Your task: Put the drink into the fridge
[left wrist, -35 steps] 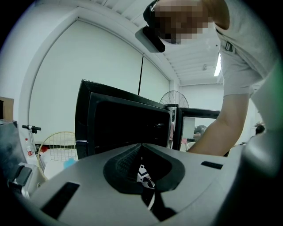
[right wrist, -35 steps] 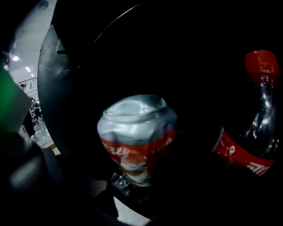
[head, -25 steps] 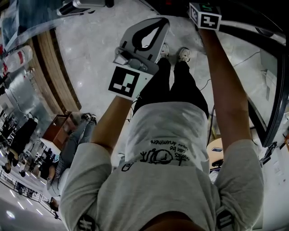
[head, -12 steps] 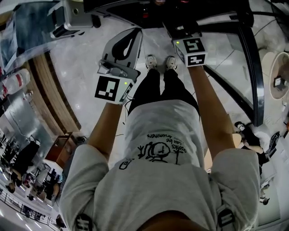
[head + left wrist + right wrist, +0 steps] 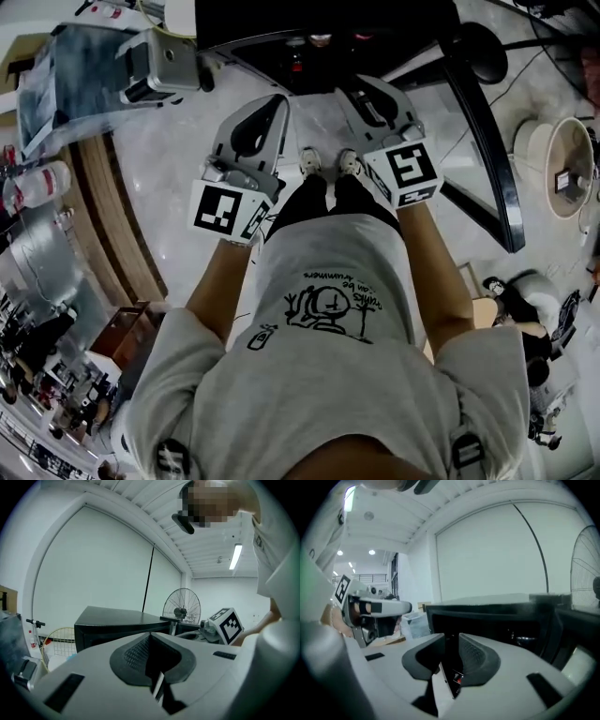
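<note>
My left gripper (image 5: 273, 101) hangs just in front of the fridge (image 5: 281, 26), jaws clenched together on nothing. Inside the fridge's dark mouth sits the drink (image 5: 296, 62) (only a dim red spot to me). My right gripper (image 5: 362, 94), also just before the fridge, is closing its jaws with nothing between them.

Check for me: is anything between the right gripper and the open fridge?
Nothing visible does. The fridge opening faces the right gripper directly, and its door is swung out to the right, clear of the path. The gripper's jaws are closing with nothing between them.
</note>
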The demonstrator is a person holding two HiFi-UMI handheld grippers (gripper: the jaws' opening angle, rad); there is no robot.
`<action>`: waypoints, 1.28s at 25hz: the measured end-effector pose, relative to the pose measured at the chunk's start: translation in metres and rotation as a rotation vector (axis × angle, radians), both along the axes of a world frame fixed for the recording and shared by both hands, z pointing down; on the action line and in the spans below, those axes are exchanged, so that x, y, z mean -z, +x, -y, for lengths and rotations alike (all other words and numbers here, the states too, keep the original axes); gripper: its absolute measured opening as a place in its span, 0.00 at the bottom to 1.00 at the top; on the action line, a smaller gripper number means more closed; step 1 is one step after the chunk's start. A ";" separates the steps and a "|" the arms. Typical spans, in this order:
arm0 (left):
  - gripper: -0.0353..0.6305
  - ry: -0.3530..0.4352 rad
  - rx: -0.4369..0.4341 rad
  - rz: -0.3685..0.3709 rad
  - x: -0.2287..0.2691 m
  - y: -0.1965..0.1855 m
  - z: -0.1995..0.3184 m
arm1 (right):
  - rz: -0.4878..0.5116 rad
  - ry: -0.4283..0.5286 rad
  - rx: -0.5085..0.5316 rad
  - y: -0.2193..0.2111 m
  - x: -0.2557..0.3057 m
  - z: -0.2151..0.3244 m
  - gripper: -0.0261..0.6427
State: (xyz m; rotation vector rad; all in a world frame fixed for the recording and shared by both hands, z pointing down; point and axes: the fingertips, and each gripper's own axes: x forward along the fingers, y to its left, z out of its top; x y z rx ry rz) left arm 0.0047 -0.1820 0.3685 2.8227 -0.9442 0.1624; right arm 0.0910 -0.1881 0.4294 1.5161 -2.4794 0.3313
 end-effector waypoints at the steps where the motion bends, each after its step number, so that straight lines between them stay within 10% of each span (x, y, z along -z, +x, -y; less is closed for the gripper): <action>1: 0.08 0.003 -0.001 -0.002 0.007 0.000 -0.004 | 0.015 0.005 0.003 0.000 0.011 -0.004 0.18; 32: 0.08 0.105 -0.004 -0.093 0.150 -0.006 -0.069 | -0.067 0.174 0.076 -0.010 0.210 -0.090 0.07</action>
